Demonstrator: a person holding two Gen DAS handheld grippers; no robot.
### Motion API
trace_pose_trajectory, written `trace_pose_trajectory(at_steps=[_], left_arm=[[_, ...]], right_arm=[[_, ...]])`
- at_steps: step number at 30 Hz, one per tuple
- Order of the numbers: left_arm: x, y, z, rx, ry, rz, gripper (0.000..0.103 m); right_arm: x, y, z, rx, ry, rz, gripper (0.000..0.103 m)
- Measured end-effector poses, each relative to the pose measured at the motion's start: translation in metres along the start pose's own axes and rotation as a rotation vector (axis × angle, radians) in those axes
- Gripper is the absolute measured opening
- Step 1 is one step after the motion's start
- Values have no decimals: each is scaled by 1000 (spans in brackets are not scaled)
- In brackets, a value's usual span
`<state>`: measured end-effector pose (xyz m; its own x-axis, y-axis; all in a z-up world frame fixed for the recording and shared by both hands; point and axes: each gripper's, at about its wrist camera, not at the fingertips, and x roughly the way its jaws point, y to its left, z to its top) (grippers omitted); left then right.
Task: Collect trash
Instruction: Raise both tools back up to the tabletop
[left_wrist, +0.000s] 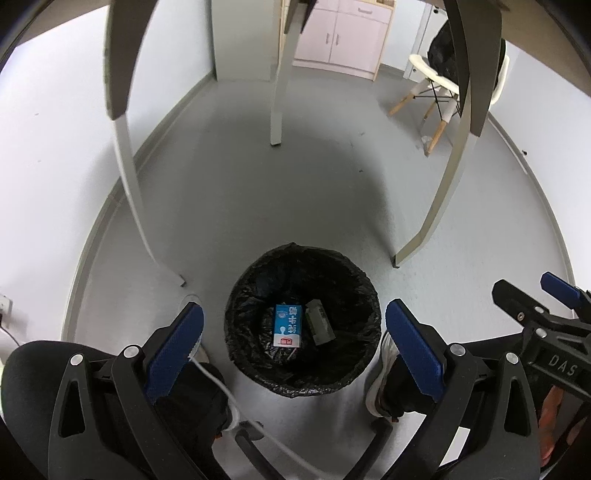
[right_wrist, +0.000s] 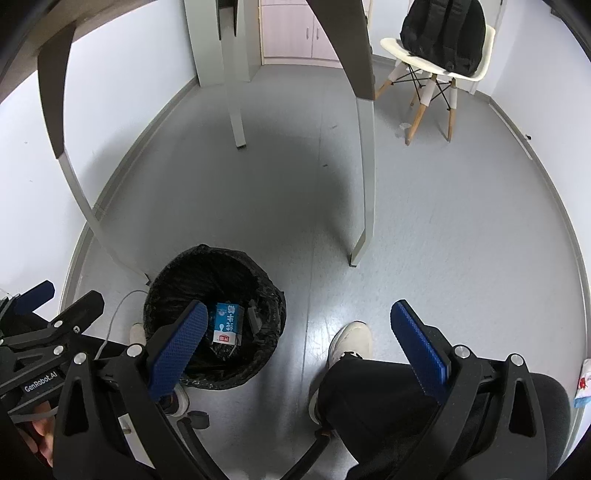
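Left wrist view looks down at the left gripper (left_wrist: 293, 334), its jaws spread wide with nothing between the pads, above a black-lined bin (left_wrist: 303, 321) on the grey floor (left_wrist: 295, 192). A blue carton (left_wrist: 287, 325) lies at the bottom of the bin beside a dark wrapper (left_wrist: 319, 322). The right gripper (right_wrist: 299, 338) is likewise released and empty, beside the bin, over a white shoe (right_wrist: 351, 339)

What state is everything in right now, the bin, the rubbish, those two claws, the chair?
Bin: upright, black liner, uncovered.
Blue carton: lying inside the bin.
Grey wrapper: in the bin beside the carton.
Left gripper: open, empty.
Right gripper: open, empty.
Chair: upright, backpack on its seat.
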<state>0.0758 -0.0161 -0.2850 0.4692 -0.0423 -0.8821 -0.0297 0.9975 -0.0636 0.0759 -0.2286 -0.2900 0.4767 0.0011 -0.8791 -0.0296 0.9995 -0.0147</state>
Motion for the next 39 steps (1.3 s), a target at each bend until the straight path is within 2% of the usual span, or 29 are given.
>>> trace_pose_trajectory(at_steps=[11,19,31,39], left_arm=[[-60,19,-9,-28,-83,28,97],[-114,23,-21,-44,-154,32,97],[-178,23,-33,-51,-241,17,97],[-215,23,-26,-45,-288,22,97]], right_arm=[[-54,11,3,-22,-94,18,95],[-113,23,-6,-54,-190,17,95],[-185,11,-16,-35,-296,13,95],[-225,1,-15,-26,-353,13,95]])
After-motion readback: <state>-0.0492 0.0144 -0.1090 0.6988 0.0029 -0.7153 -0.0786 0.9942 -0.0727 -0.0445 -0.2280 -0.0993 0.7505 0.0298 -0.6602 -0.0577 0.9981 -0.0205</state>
